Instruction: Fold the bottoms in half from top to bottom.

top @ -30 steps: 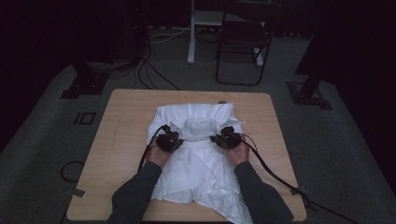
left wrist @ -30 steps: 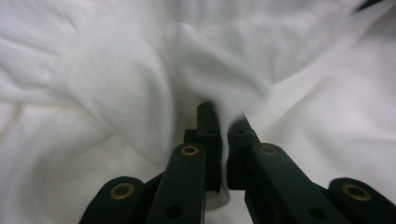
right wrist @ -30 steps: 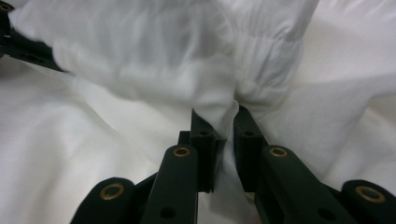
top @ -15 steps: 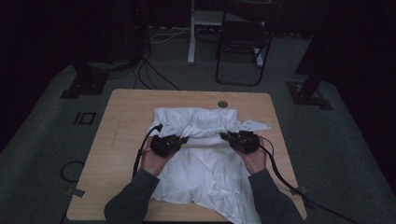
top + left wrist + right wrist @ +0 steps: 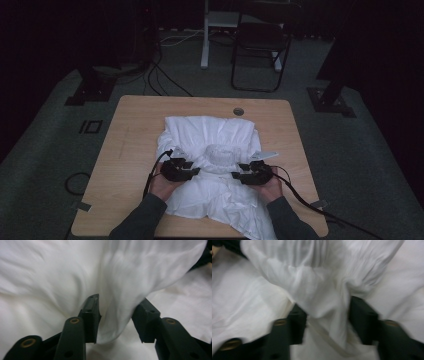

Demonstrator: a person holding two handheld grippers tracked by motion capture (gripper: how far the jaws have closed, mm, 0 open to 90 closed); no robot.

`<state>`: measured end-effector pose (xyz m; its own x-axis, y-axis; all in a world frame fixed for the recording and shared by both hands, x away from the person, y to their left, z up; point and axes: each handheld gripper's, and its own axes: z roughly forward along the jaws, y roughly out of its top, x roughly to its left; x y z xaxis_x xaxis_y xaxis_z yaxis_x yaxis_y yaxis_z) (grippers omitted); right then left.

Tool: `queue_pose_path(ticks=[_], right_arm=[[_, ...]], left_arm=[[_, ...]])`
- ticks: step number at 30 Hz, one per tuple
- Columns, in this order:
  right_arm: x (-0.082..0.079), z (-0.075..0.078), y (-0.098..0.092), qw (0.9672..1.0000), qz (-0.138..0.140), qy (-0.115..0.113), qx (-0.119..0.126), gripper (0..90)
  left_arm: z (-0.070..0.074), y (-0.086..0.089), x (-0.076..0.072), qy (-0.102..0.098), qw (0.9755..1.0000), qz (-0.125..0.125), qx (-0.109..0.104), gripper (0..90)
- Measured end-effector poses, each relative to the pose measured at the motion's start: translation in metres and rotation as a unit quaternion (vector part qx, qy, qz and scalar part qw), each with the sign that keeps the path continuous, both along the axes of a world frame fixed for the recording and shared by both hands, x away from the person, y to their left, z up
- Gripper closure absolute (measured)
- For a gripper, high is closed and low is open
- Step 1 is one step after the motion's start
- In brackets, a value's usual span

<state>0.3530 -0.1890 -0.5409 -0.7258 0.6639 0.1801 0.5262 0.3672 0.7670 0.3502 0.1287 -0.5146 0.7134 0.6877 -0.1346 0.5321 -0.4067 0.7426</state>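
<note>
White cloth is lying loose between the jaws in both gripper views: a fold of the white garment point(image 5: 112, 290) is hanging in the gap of the left gripper point(image 5: 117, 315), brushing its one jaw while the other stands clear, and a gathered, pleated fold point(image 5: 322, 290) is draping into the gap of the right gripper point(image 5: 327, 315). Both pairs of jaws have just been opening and are standing spread, pressing on nothing, with cloth between them. From the high view, 2 dark sleeves are coming in from the near edge, and the hands are resting on the garment point(image 5: 210, 135) with the left gripper point(image 5: 199, 171) and the right gripper point(image 5: 233, 175) pointing toward each other across a bunched ridge. This garment is lying crumpled across the middle of the wooden table point(image 5: 135, 130), its near hem trailing over the front edge. Farther off, 1 round grommet hole point(image 5: 238, 111) is sitting in the tabletop, holding nothing visible, and a dark folding chair point(image 5: 260, 50) is standing beyond on the grey floor.
</note>
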Motion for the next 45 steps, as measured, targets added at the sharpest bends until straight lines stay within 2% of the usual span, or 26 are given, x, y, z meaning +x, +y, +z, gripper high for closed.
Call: queue_pose_path(ticks=[1,2,3,4,5,6,7,8,9,10,11,12,13,14,17,18,20,27,29,31,32,34,36,38,43,45], right_arm=[[0.0,0.0,0.0,1.0,0.0,0.0,0.0,42.6],[-0.003,0.012,-0.009,0.9999,0.005,-0.014,0.005,39.4],[-0.003,0.012,-0.009,0.9999,0.005,-0.014,0.005,39.4],[-0.003,0.021,-0.017,0.9994,0.001,-0.03,0.016,44.3],[-0.001,0.026,-0.022,0.999,-0.001,-0.036,0.028,51.6],[0.002,0.031,-0.026,0.9986,-0.006,-0.035,0.038,62.9],[0.002,0.031,-0.026,0.9986,-0.006,-0.035,0.038,62.9],[0.01,0.036,-0.029,0.9982,-0.028,-0.037,0.038,78.7],[0.01,0.036,-0.029,0.9982,-0.028,-0.037,0.038,78.7],[0.021,0.037,-0.028,0.9976,-0.051,-0.039,0.028,82.6],[0.027,0.036,-0.027,0.9968,-0.067,-0.037,0.022,83.1],[0.034,0.034,-0.026,0.9961,-0.079,-0.034,0.02,82.8],[0.034,0.034,-0.026,0.9961,-0.079,-0.034,0.02,82.8],[0.048,0.029,-0.022,0.9945,-0.1,-0.023,0.023,81.4],[0.057,0.023,-0.019,0.9944,-0.103,-0.015,0.021,81.2],[0.065,0.016,-0.014,0.9943,-0.106,-0.003,0.009,80.7],[0.067,0.01,-0.01,0.9953,-0.096,0.005,0.007,80.3],[0.054,0.011,-0.005,0.9986,-0.048,-0.007,0.02,79.4],[0.045,0.014,-0.006,0.999,-0.029,-0.011,0.031,78.5],[0.039,0.016,-0.007,0.9991,-0.019,-0.014,0.034,78.0],[0.029,0.018,-0.009,0.9989,-0.001,-0.021,0.042,76.4],[0.021,0.022,-0.012,0.9984,0.011,-0.033,0.045,75.1],[0.019,0.024,-0.013,0.9982,0.011,-0.037,0.047,74.8],[0.018,0.029,-0.016,0.9976,-0.006,-0.044,0.053,73.7],[0.022,0.032,-0.012,0.9969,-0.023,-0.046,0.059,71.2],[0.026,0.032,-0.012,0.9955,-0.042,-0.048,0.07,70.8]], left_arm=[[0.0,0.0,0.0,0.0,1.0,0.0,0.0,56.8],[0.013,0.004,0.001,-0.014,0.9999,0.003,-0.007,56.8],[0.013,0.004,0.001,-0.014,0.9999,0.003,-0.007,57.2],[0.021,0.006,0.005,-0.024,0.9996,0.011,-0.011,59.9],[0.021,0.006,0.005,-0.024,0.9996,0.011,-0.011,63.6],[0.025,0.006,0.012,-0.026,0.9994,0.019,-0.013,71.1],[0.025,0.006,0.012,-0.026,0.9994,0.019,-0.013,79.0],[0.027,0.005,0.022,-0.022,0.9988,0.041,-0.011,86.9],[0.027,0.005,0.022,-0.022,0.9988,0.041,-0.011,89.9],[0.026,0.002,0.033,-0.011,0.9984,0.052,-0.019,89.9],[0.026,0.002,0.033,-0.011,0.9984,0.052,-0.019,89.9],[0.022,-0.004,0.041,-0.005,0.9985,0.054,-0.01,89.8],[0.022,-0.004,0.041,-0.005,0.9985,0.054,-0.01,89.8],[0.018,-0.01,0.046,0.002,0.9986,0.052,-0.004,88.9],[0.008,-0.021,0.052,0.015,0.999,0.04,0.01,86.3],[-0.002,-0.03,0.054,0.021,0.9988,0.032,0.03,85.5],[-0.009,-0.034,0.055,0.028,0.9986,0.031,0.034,85.3],[-0.01,-0.033,0.046,0.027,0.9992,0.018,0.022,84.3],[-0.01,-0.031,0.033,0.015,0.9998,0.006,0.008,83.5],[-0.01,-0.031,0.029,0.013,0.9999,-0.002,0.004,82.4],[-0.011,-0.031,0.022,0.011,0.9999,-0.008,-0.002,82.3],[-0.01,-0.029,0.009,0.001,0.9993,-0.036,-0.007,81.3],[-0.008,-0.029,0.005,-0.006,0.9992,-0.039,-0.008,80.7],[-0.005,-0.027,0.004,-0.01,0.9992,-0.036,-0.011,78.5],[-0.005,-0.029,0.003,-0.009,0.9991,-0.039,-0.014,76.9],[-0.006,-0.033,0.001,-0.006,0.9987,-0.05,-0.011,76.9]])
